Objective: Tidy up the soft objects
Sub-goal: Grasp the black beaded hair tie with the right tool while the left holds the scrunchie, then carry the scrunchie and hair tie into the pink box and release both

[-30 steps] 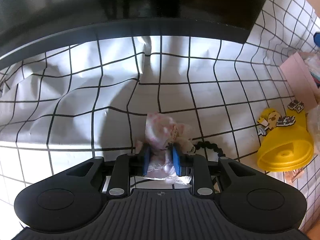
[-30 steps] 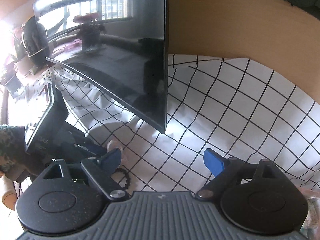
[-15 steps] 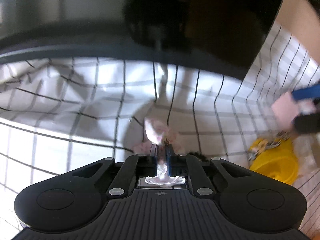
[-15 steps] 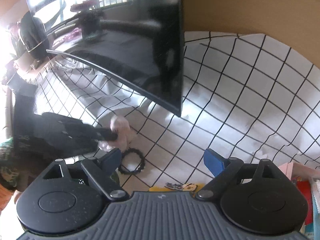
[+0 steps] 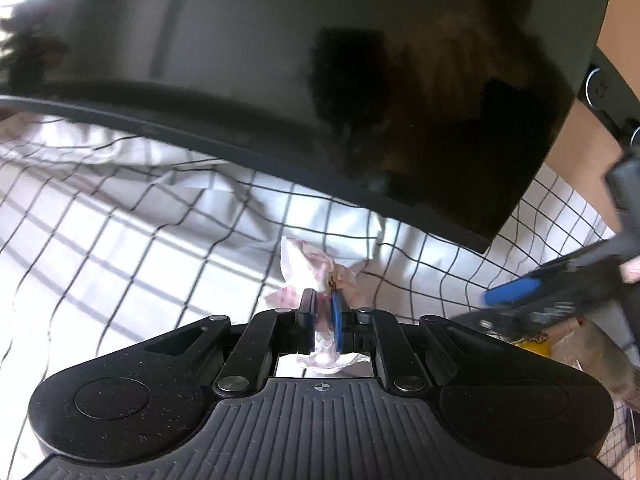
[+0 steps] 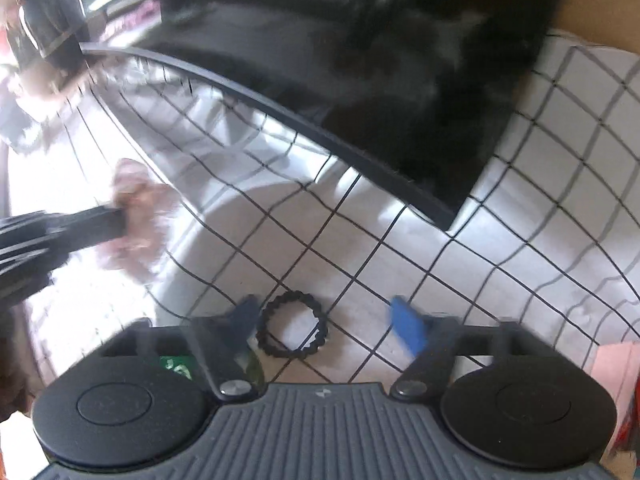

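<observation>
Lifted since the earlier frames, the pink-and-white soft toy (image 5: 316, 276) now hangs clear of the checked cloth (image 5: 120, 240), pinched between the nearly closed fingers of the left gripper (image 5: 323, 312); one second ago it lay on the cloth with those fingers wider about it. Both views have tilted upward, so that the dark monitor (image 5: 320, 80) fills more of each. Judged from this, the pick is complete and transport to a sorting place is the step in hand (no destination is visible).

Orientation: the toy's long axis runs roughly along the gripper fingers, its crumpled upper part pointing forward and slightly left toward the monitor's lower edge, its tail trailing back between the finger bases. In the right wrist view the same toy (image 6: 136, 216) appears blurred at far left, held off the cloth.

The right gripper (image 6: 324, 320) is spread wide and holds nothing; the black beaded ring (image 6: 292, 324) lies on the cloth between its fingers, just beside the left one. Contact cannot be told through the motion blur.
</observation>
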### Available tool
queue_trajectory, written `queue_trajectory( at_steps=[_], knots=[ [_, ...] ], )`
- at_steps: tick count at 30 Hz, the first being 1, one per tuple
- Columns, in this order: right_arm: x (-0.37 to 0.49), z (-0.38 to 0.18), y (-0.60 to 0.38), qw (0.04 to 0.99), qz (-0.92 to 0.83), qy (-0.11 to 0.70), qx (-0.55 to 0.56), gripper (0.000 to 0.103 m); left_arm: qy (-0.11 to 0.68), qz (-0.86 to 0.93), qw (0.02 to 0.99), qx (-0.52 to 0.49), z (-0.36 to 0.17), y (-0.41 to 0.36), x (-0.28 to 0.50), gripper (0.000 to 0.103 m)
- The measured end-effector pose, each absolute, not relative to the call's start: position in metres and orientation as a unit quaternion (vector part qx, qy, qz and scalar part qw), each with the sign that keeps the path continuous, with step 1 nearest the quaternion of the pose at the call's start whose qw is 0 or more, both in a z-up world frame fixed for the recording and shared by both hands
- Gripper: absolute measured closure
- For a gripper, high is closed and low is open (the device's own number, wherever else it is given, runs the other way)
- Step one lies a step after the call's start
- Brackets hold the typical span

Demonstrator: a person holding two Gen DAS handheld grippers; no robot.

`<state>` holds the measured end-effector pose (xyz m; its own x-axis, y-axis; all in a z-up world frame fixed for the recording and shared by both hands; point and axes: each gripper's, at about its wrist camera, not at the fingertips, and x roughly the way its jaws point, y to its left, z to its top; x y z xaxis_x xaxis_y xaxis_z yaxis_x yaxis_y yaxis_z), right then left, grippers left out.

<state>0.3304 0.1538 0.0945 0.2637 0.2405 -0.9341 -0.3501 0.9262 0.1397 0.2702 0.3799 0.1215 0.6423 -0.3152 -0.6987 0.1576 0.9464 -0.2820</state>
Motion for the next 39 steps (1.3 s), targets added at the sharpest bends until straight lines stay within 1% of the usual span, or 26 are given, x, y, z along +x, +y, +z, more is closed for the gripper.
queue_trajectory(
  at_steps=[1,8,11,12,13,14,15,16,19,22,27,33,37,39],
  knots=[
    [0.333,0.088,0.158,0.786,0.19,0.586,-0.056,0.065,0.4,-0.128,0.902,-0.101,0.122,0.383,0.264,0.092],
    [0.341,0.048,0.174,0.762,0.17,0.618,-0.091,0.065,0.387,-0.118,0.905,-0.129,0.119,0.405,0.231,0.092],
    [0.341,0.038,0.178,0.756,0.163,0.626,-0.101,0.067,0.389,-0.114,0.903,-0.138,0.112,0.41,0.224,0.092],
    [0.339,0.038,0.18,0.76,0.164,0.62,-0.109,0.071,0.391,-0.111,0.903,-0.143,0.109,0.411,0.222,0.092],
    [0.336,0.038,0.183,0.761,0.169,0.615,-0.12,0.078,0.391,-0.109,0.902,-0.147,0.107,0.413,0.221,0.092],
    [0.333,0.038,0.185,0.761,0.178,0.611,-0.126,0.083,0.391,-0.108,0.901,-0.152,0.106,0.414,0.22,0.092],
    [0.33,0.038,0.189,0.76,0.184,0.608,-0.134,0.092,0.391,-0.106,0.901,-0.157,0.105,0.415,0.22,0.092],
    [0.326,0.039,0.193,0.761,0.186,0.603,-0.148,0.096,0.389,-0.105,0.901,-0.161,0.105,0.416,0.22,0.092],
    [0.316,0.043,0.194,0.764,0.193,0.596,-0.15,0.096,0.38,-0.101,0.902,-0.176,0.108,0.417,0.22,0.092],
    [0.309,0.07,0.185,0.786,0.198,0.571,-0.132,0.096,0.369,-0.105,0.906,-0.179,0.121,0.412,0.22,0.092],
    [0.281,0.147,0.157,0.836,0.21,0.49,-0.129,0.096,0.34,-0.115,0.921,-0.154,0.158,0.396,0.21,0.092],
    [0.236,0.225,0.12,0.874,0.224,0.419,-0.099,0.096,0.316,-0.131,0.931,-0.13,0.2,0.367,0.183,0.092],
    [0.213,0.259,0.089,0.887,0.23,0.391,-0.083,0.096,0.302,-0.137,0.936,-0.122,0.221,0.346,0.162,0.092],
    [0.203,0.26,0.079,0.891,0.23,0.384,-0.079,0.095,0.297,-0.138,0.936,-0.127,0.227,0.339,0.154,0.092]
  ],
)
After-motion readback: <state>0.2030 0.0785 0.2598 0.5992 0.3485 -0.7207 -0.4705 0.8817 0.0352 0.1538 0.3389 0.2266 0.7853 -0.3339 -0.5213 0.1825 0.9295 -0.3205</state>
